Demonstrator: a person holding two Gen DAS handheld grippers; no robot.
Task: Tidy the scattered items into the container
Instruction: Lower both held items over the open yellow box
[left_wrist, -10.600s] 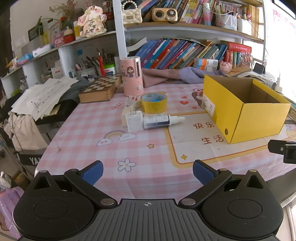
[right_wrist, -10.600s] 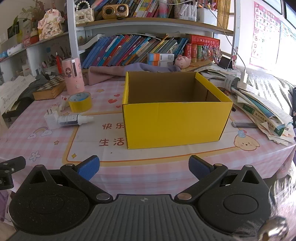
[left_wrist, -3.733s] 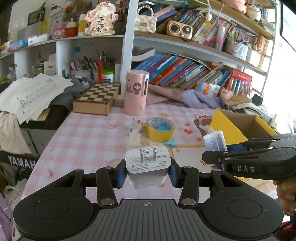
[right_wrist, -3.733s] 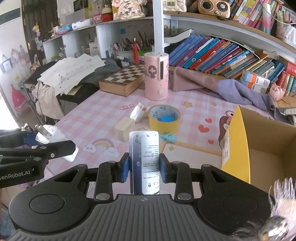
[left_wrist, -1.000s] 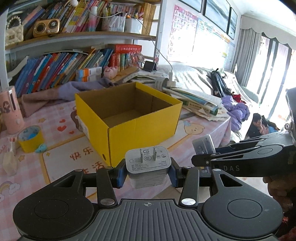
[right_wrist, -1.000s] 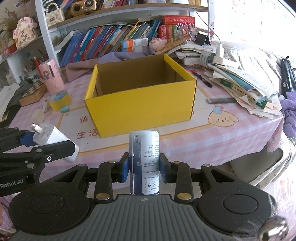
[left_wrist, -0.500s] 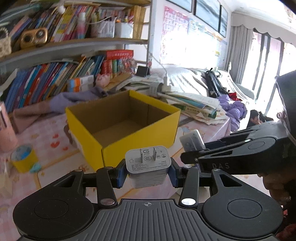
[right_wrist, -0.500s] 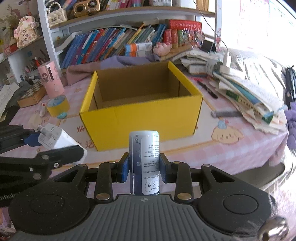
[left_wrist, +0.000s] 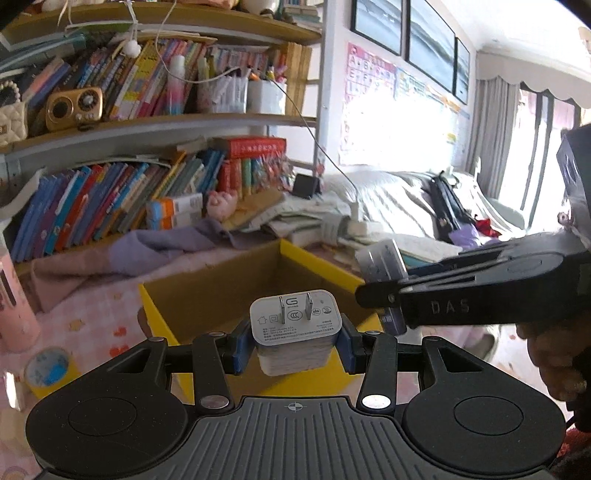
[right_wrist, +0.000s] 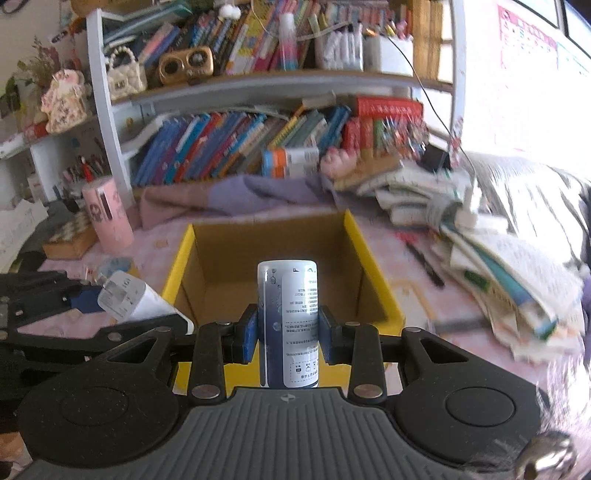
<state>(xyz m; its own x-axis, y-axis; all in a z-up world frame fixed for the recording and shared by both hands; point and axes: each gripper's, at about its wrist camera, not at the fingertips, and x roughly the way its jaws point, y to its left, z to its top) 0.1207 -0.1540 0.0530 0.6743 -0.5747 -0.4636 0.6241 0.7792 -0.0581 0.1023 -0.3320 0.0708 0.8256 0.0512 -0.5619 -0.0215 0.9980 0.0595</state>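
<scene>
Now nearer over yellow box (right_wrist: 275, 258), left gripper (left_wrist: 293, 341) still clamping charger (left_wrist: 294, 326); right gripper (right_wrist: 288, 334) still clamping bottle (right_wrist: 288, 325)

Your scene is daylit from the right, where the curtained window (left_wrist: 532, 155) and the poster-covered wall (right_wrist: 524, 74) blow out to white glare, while both gripper bodies in the foreground sit dark. You get sharp focus only up close, on the white plastic wall charger (left_wrist: 294, 328) and the blue-and-white labelled spray bottle (right_wrist: 288, 321); the open yellow cardboard box (right_wrist: 373, 273), the rows of coloured books (right_wrist: 236, 144) and the stack of papers (right_wrist: 509, 266) are smeared by motion blur. Fisheye distortion bows your curved wooden shelf (left_wrist: 159, 123) and stretches the edges
</scene>
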